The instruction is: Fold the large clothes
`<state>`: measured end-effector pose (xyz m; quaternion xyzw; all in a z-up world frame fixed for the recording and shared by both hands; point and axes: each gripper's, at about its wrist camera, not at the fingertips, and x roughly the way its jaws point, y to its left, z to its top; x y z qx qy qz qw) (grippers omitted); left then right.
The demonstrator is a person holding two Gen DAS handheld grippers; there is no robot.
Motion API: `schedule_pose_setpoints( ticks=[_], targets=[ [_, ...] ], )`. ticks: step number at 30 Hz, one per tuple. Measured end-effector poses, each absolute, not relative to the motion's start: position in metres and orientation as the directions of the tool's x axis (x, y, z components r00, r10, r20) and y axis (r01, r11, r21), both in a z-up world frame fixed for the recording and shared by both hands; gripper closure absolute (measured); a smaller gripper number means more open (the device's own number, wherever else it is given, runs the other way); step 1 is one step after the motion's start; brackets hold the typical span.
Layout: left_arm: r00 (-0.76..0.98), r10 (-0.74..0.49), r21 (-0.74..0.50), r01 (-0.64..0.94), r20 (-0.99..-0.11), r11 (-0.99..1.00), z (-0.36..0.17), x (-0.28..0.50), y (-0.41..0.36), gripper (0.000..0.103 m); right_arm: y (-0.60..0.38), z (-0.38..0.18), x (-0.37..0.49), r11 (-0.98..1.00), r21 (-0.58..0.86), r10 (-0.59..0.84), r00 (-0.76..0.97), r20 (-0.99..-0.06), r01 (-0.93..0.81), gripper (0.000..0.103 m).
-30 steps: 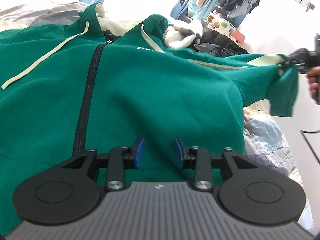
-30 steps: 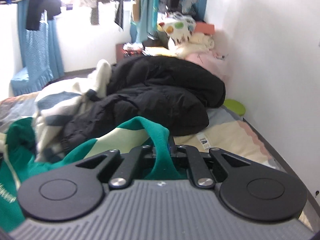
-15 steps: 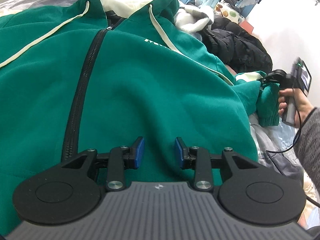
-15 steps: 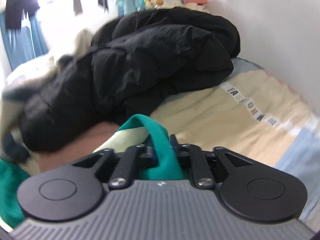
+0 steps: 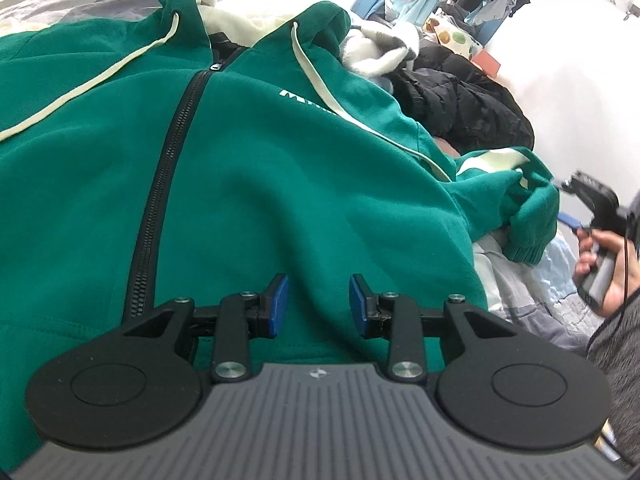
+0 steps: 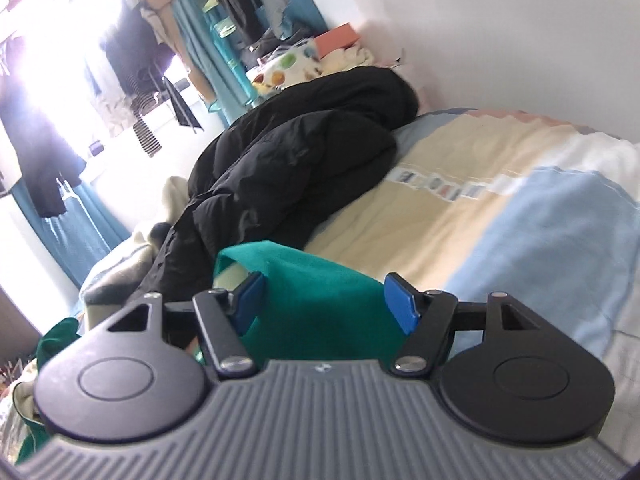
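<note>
A green zip hoodie (image 5: 248, 168) with cream drawstrings lies front up on the bed, hood at the far end. My left gripper (image 5: 318, 300) is open and empty, hovering over the hoodie's lower front, right of the black zipper (image 5: 160, 208). The hoodie's sleeve (image 5: 524, 208) lies bunched at the right, its cuff hanging down. My right gripper (image 6: 324, 300) is open, with the green sleeve cloth (image 6: 316, 304) lying loose between its spread fingers. It also shows in the left wrist view (image 5: 588, 192), just right of the sleeve.
A black puffer jacket (image 6: 288, 168) is heaped beyond the sleeve, beside a white and grey garment (image 5: 380, 52). A cream and blue patterned quilt (image 6: 500, 200) covers the bed up to the white wall. Clothes hang on a rack (image 6: 132, 52) by the window.
My right gripper has opened and let go of the sleeve, which has dropped onto the bed beside the hoodie's body. My left gripper stays open over the hoodie.
</note>
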<state>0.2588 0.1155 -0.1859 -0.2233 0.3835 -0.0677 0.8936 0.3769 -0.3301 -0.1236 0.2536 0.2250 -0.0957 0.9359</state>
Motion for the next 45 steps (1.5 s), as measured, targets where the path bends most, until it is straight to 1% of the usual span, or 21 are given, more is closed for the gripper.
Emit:
schedule_pose_setpoints(
  ticks=[2,5,8,12,13,15,17,20,23,26,28,29,30,31,33,35,37,39,42,45],
  targets=[
    [0.7,-0.28,-0.441,-0.055,-0.656,0.896,-0.185,0.259,0.115,0.065,-0.336,-0.123,0.365,0.861,0.42,-0.08,0.892,-0.445,0.287,0.035],
    [0.699,-0.273,-0.436,-0.063,-0.662,0.898,-0.187,0.26,0.114,0.065,-0.342,-0.118,0.355,0.88,0.378,-0.105,0.893,-0.437,0.288,0.035],
    [0.696,-0.268,-0.432,-0.068,-0.666,0.899,-0.189,0.262,0.112,0.065,-0.355,-0.115,0.346,0.855,0.427,-0.112,0.908,-0.404,0.295,0.035],
    [0.698,-0.261,-0.429,-0.073,-0.666,0.901,-0.189,0.262,0.111,0.065,-0.377,-0.115,0.332,0.777,0.536,-0.149,0.923,-0.354,0.33,0.033],
    [0.698,-0.26,-0.429,-0.073,-0.667,0.901,-0.189,0.262,0.111,0.065,-0.383,-0.118,0.331,0.752,0.562,-0.15,0.92,-0.362,0.344,0.033],
    [0.699,-0.259,-0.427,-0.074,-0.667,0.901,-0.19,0.262,0.111,0.065,-0.392,-0.126,0.331,0.705,0.589,-0.145,0.893,-0.426,0.395,0.033],
    [0.698,-0.257,-0.426,-0.076,-0.669,0.902,-0.19,0.262,0.111,0.065,-0.396,-0.141,0.333,0.661,0.614,-0.109,0.865,-0.49,0.431,0.033],
    [0.695,-0.261,-0.431,-0.077,-0.67,0.899,-0.19,0.262,0.111,0.065,-0.39,-0.165,0.343,0.634,0.609,-0.03,0.802,-0.596,0.477,0.033],
    [0.701,-0.279,-0.45,-0.067,-0.656,0.89,-0.189,0.262,0.113,0.065,-0.373,-0.19,0.359,0.637,0.611,0.085,0.745,-0.662,0.47,0.033],
    [0.702,-0.298,-0.475,-0.065,-0.647,0.877,-0.189,0.261,0.114,0.065,-0.351,-0.194,0.374,0.693,0.589,0.103,0.752,-0.652,0.416,0.034],
    [0.704,-0.293,-0.472,-0.069,-0.648,0.879,-0.189,0.261,0.114,0.065,-0.343,-0.198,0.383,0.68,0.606,0.117,0.754,-0.646,0.414,0.034],
    [0.703,-0.291,-0.47,-0.07,-0.649,0.88,-0.19,0.261,0.114,0.065,-0.341,-0.201,0.385,0.658,0.623,0.12,0.758,-0.642,0.423,0.035],
    [0.703,-0.287,-0.466,-0.071,-0.65,0.882,-0.19,0.26,0.114,0.065,-0.339,-0.202,0.385,0.644,0.638,0.122,0.767,-0.63,0.422,0.043],
    [0.705,-0.28,-0.46,-0.073,-0.652,0.885,-0.19,0.26,0.114,0.065,-0.336,-0.202,0.385,0.635,0.65,0.122,0.776,-0.619,0.418,0.043],
    [0.704,-0.277,-0.455,-0.074,-0.654,0.887,-0.191,0.262,0.113,0.065,-0.33,-0.203,0.385,0.629,0.657,0.112,0.788,-0.606,0.416,0.052],
    [0.703,-0.282,-0.462,-0.074,-0.653,0.884,-0.191,0.264,0.112,0.065,-0.328,-0.201,0.38,0.62,0.662,0.098,0.795,-0.599,0.422,0.056],
    [0.703,-0.284,-0.463,-0.072,-0.652,0.884,-0.191,0.264,0.112,0.065,-0.328,-0.19,0.374,0.648,0.631,0.067,0.794,-0.604,0.425,0.058],
    [0.707,-0.286,-0.466,-0.069,-0.647,0.882,-0.19,0.263,0.113,0.065,-0.329,-0.168,0.368,0.719,0.556,0.0,0.8,-0.6,0.417,0.059],
    [0.717,-0.284,-0.465,-0.062,-0.636,0.883,-0.188,0.259,0.114,0.065,-0.336,-0.128,0.364,0.807,0.436,-0.115,0.829,-0.547,0.399,0.06],
    [0.718,-0.287,-0.469,-0.062,-0.634,0.881,-0.187,0.258,0.115,0.065,-0.348,-0.092,0.363,0.856,0.278,-0.253,0.822,-0.51,0.436,0.063]
  ],
)
